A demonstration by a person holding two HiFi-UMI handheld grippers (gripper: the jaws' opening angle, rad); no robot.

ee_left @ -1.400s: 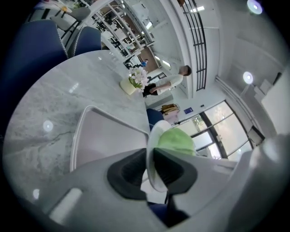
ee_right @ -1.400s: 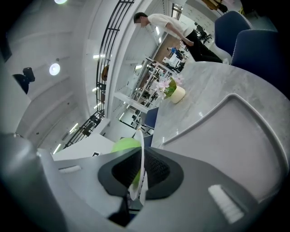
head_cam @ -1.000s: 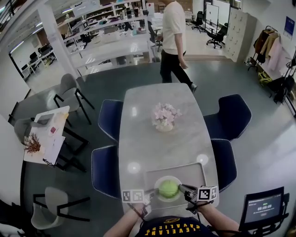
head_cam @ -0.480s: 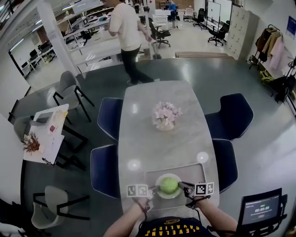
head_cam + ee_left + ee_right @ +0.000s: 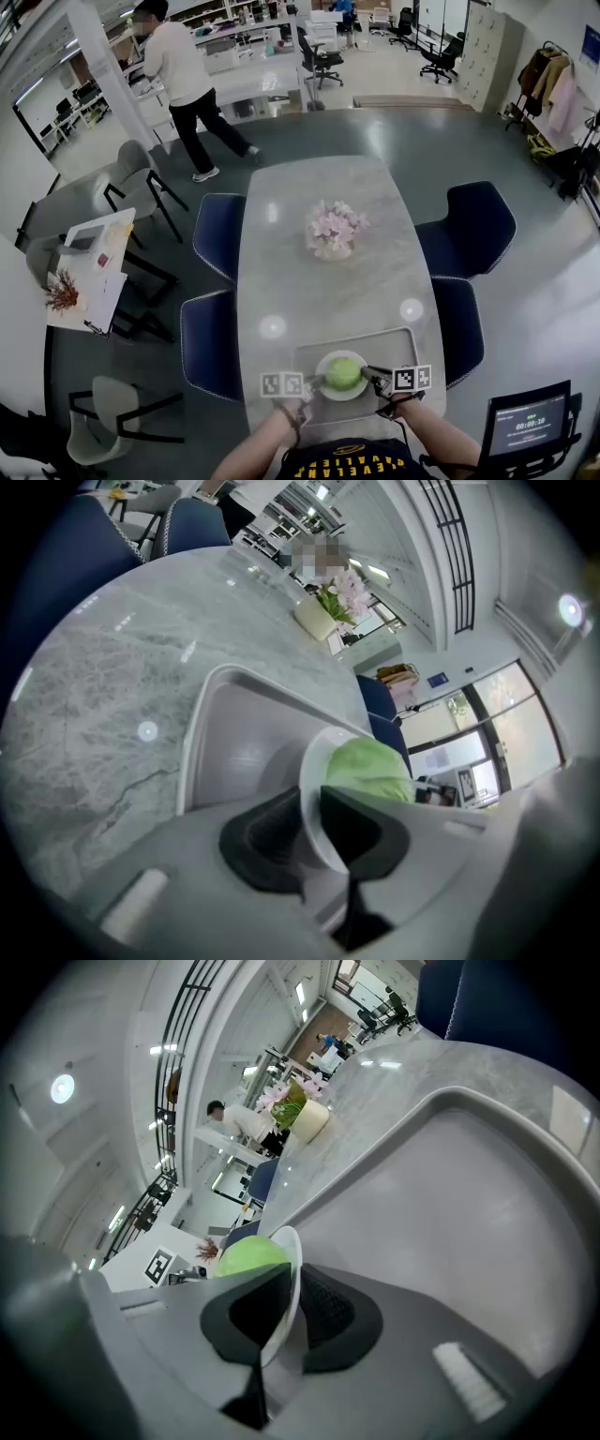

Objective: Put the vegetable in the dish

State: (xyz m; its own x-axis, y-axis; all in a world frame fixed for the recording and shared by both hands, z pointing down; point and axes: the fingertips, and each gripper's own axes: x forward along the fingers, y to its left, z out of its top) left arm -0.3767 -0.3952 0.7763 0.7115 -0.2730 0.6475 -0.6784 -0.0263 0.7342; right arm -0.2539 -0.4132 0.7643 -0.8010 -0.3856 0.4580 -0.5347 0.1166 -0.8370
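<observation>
- The left tongs (image 5: 309,832) are pinched narrow on the left rim of a shallow white round dish (image 5: 310,761). The thin edge runs between their two dark pads.
- The right tongs (image 5: 286,1314) are closed the same way on the opposite rim, with the white edge caught between ribbed pads.
- The round pale-green leafy vegetable (image 5: 344,373) sits in the middle of the dish, so the placing itself looks done.
- The vegetable lies inward from both tongs, to the right of the left pair and to the left of the right pair. Neither pair touches it.
- It is a rounded ball with no clear long axis, and the two hands are equally near it, one on each side.
- Any coming move is therefore likely to be a two-handed carry or a release of the dish, and it turns on keeping the rim level between the two grips.
- The dish is over a grey rectangular tray with a raised lip (image 5: 398,345), at the near end of the pale marbled worktop (image 5: 328,291).
- I cannot tell whether the dish rests on the tray or hangs just above it, because its underside is hidden in every view.
- Farther along the worktop, well apart, stands a pot of pink flowers (image 5: 333,234).
- Dark blue upholstered chairs (image 5: 217,234) flank the worktop.
- Beyond them, a person in a white top (image 5: 187,84) crosses the floor.
</observation>
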